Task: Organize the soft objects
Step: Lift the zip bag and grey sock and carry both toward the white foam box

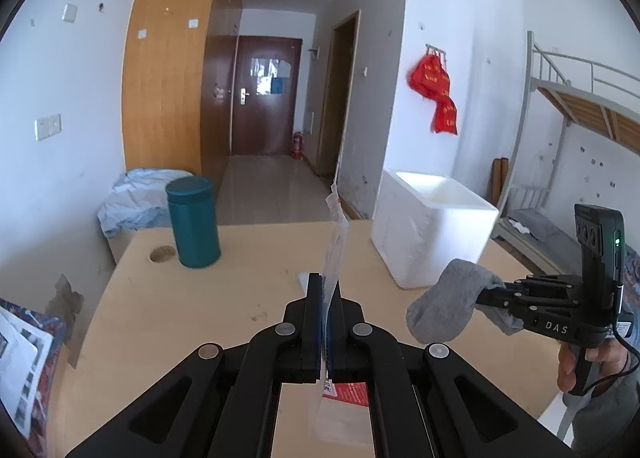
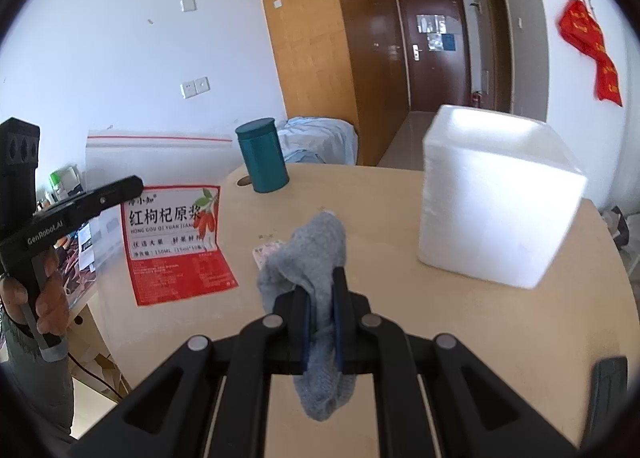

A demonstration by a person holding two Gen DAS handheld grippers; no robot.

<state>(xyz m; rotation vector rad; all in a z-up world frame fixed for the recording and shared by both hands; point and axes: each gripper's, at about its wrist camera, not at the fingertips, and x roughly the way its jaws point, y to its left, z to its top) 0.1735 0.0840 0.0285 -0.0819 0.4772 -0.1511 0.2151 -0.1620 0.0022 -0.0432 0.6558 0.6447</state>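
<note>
Above the pale wooden bench (image 2: 440, 318), the right gripper (image 2: 320, 298) pinched a grey sock (image 2: 316, 250) and the left gripper (image 1: 323, 294) clamped a clear zip bag (image 1: 334, 242) edge-on; its closed mouth risked blocking insertion.

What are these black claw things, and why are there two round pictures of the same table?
No robot here: a person holds a hand tool with two jaws in each hand, each carrying its own wide-angle camera.

The left tool's picture shows the left gripper shut on a clear zip bag with a red label; the right tool appears at its edge.

The right tool's picture shows the right gripper shut on a grey sock, with the same bag seen flat-on.

On the wooden table stand a teal canister and a white foam box.
</note>
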